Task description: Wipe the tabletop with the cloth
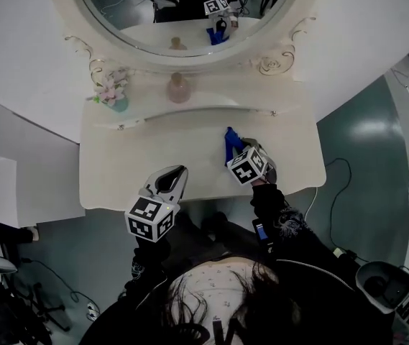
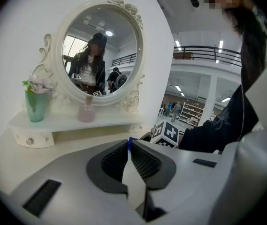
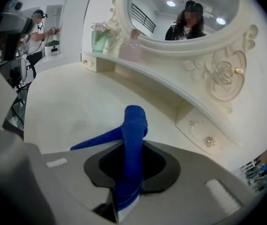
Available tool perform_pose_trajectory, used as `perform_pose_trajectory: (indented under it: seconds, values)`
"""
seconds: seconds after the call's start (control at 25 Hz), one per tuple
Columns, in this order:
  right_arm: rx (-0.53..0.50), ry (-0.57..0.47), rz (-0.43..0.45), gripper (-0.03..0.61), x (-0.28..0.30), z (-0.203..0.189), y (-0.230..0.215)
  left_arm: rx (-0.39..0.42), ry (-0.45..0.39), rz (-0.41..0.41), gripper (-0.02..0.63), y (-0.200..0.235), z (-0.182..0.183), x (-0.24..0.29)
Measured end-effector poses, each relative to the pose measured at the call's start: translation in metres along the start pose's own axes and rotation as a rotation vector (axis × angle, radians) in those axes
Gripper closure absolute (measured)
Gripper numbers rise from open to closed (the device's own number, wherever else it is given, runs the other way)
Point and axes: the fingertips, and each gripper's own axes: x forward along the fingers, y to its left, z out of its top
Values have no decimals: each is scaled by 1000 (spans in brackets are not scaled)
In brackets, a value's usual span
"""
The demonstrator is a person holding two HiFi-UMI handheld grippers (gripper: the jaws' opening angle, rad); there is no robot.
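Right gripper view shows the right claw (image 3: 133, 146) pressed onto the cloth (image 3: 133, 122). The blue cloth sits bunched between the jaws, one fold poking out past the tips and a thin tail trailing off to one side. It appears to hang just above the tabletop (image 3: 67, 104) rather than lie flat on it, though contact cannot be told for sure. In the head view this claw sits over the right-of-centre part of the top, near the front of the low shelf (image 1: 190, 106) under the mirror (image 1: 182, 13).

The left claw (image 2: 129, 150) has its jaws pressed together on nothing, and it hovers at the front edge of the top, well apart from the cloth.

Judging by this, the cloth is picked up and the wiping stroke is the step in hand, either about to start or between passes. The next move calls for lowering the right claw until the loose fold presses on the surface, then sweeping sideways across the bare top, staying clear of the shelf with its vase (image 1: 114, 95) and bottle (image 1: 178, 88).
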Motion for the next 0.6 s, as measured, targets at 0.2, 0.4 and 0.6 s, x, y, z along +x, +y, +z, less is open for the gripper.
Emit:
perform_pose_trajectory:
  seconds: [0.2, 0.4, 0.6]
  values:
    - [61, 27, -61, 503, -17, -52, -58, 19, 0, -19, 614, -37, 7, 25]
    - [128, 60, -132, 503, -36, -102, -115, 39, 5, -43, 614, -68, 10, 42]
    - [215, 86, -185, 503, -56, -146, -159, 53, 16, -57, 612, -90, 10, 51]
